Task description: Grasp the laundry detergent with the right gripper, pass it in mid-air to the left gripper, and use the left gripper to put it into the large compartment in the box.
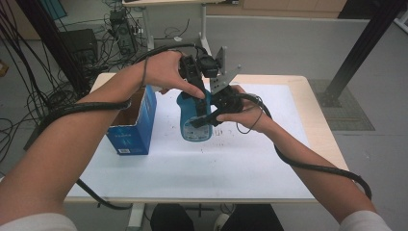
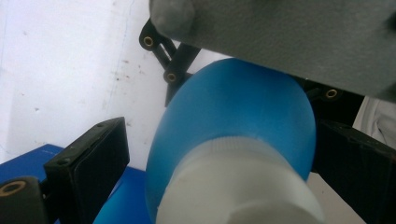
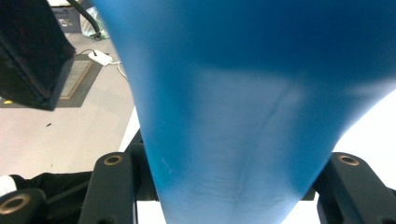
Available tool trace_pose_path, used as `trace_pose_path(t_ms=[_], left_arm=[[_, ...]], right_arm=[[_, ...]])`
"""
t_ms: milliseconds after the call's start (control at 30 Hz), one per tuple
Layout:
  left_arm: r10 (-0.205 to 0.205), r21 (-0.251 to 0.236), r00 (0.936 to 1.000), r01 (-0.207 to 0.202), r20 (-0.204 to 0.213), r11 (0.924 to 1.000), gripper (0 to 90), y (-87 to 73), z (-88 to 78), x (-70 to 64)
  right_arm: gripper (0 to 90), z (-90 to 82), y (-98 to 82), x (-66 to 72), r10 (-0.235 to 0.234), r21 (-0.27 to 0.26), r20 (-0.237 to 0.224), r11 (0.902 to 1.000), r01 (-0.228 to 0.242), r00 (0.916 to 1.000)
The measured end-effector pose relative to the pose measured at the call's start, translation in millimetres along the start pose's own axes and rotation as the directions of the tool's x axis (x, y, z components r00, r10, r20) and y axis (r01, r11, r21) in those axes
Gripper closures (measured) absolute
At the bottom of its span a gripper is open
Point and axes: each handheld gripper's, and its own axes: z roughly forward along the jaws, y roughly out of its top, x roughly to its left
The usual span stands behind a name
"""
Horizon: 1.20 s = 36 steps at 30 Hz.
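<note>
A blue plastic bottle (image 1: 192,127) with a white cap (image 2: 238,186) is held just above the white table (image 1: 192,168). My right gripper (image 1: 208,120) comes in from the right and is shut on the bottle's body (image 3: 233,116), with both jaws pressed against its sides. From above, my left gripper (image 1: 196,96) straddles the bottle's capped top (image 2: 233,112). Its jaws stand wide: a gap shows beside the left jaw, while the right jaw lies close to the bottle. Hands hold both grippers.
An open blue cardboard box (image 1: 132,125) stands on the table's left side, close to the bottle. The right gripper's grey plate (image 2: 289,37) hangs just beyond the left gripper. Cables lie on the floor behind the table.
</note>
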Motion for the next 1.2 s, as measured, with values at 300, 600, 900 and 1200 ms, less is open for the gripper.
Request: trace_pose_path(t_ms=[300,600,900,1200], left_arm=[[0.002,0.008,1.0,-0.002,-0.007,1.0,5.8,-1.2,0.3,0.8],[0.002,0.014,1.0,-0.002,-0.009,0.9999,5.7,-0.8,1.6,2.3],[0.003,0.017,0.9999,-0.003,-0.012,0.9999,5.7,0.3,0.8,3.1],[0.003,0.02,0.9999,-0.003,-0.017,0.9998,5.9,0.0,1.3,2.6]], right_arm=[[43.4,1.7,0.1,-0.7,-0.004,0.002,-0.001,1.0,0.004,1.0],[43.4,1.8,-0.6,-1.3,-0.001,0.002,-0.002,1.0,0.001,1.0],[43.4,1.3,-0.6,-2.3,-0.003,0.0,0.003,1.0,0.003,1.0],[43.4,1.2,-0.3,-1.9,-0.007,0.002,0.005,1.0,0.007,1.0]])
